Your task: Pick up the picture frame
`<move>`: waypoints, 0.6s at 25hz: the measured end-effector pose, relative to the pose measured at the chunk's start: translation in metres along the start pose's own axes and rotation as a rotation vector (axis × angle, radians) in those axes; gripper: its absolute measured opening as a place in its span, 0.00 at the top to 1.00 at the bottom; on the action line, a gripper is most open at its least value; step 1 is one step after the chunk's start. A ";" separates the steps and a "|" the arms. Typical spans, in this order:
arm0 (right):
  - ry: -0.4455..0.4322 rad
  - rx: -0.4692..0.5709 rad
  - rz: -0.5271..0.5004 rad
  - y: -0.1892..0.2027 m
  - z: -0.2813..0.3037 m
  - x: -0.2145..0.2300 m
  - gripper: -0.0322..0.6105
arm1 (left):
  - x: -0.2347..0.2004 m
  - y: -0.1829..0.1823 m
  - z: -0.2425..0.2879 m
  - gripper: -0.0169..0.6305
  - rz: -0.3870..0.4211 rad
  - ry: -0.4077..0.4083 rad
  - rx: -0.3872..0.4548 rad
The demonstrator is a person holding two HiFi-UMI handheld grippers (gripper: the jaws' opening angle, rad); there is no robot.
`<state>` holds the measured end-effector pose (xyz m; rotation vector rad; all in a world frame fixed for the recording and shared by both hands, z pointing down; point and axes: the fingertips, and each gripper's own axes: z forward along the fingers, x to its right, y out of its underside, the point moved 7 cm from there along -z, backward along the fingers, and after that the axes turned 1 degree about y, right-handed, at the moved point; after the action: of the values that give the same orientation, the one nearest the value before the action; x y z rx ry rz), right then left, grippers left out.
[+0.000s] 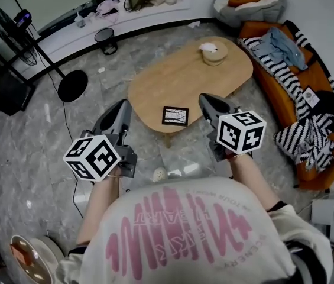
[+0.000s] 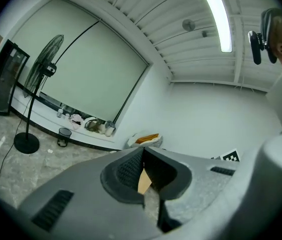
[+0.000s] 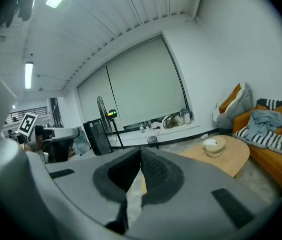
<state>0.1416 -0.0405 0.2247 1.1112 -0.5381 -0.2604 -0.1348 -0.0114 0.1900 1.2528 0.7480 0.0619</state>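
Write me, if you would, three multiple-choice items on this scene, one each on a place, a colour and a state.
1. Where does the picture frame lie? A on the floor; B on the wooden table; C on a shelf.
2. What colour is the sofa? A green; B white; C orange.
3. How do the right tool's jaws stand? A together, nothing between them; B wide apart; C closed on the frame.
Answers: B, the frame lies flat near the table's near edge; C, its bare cushions show orange; A, the right gripper view shows them meeting with nothing held.

shirt (image 1: 184, 235) print illegible, no readable text
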 end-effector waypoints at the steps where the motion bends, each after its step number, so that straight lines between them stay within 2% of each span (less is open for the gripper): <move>1: 0.004 0.007 0.003 -0.005 0.008 -0.001 0.94 | -0.006 -0.007 0.005 0.97 0.006 0.014 0.001; 5: 0.024 0.021 0.001 -0.015 0.039 -0.002 0.94 | -0.033 -0.026 0.021 0.97 0.028 0.046 0.008; 9: 0.028 -0.004 0.017 -0.004 0.072 -0.001 0.94 | -0.067 -0.027 0.036 0.97 0.001 0.037 0.033; 15: 0.049 -0.092 0.078 0.033 0.114 0.013 0.94 | -0.106 0.013 0.058 0.97 -0.044 0.026 -0.099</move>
<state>0.0893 -0.1208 0.2965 1.0026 -0.5200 -0.1883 -0.1797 -0.1010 0.2587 1.1428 0.7852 0.0786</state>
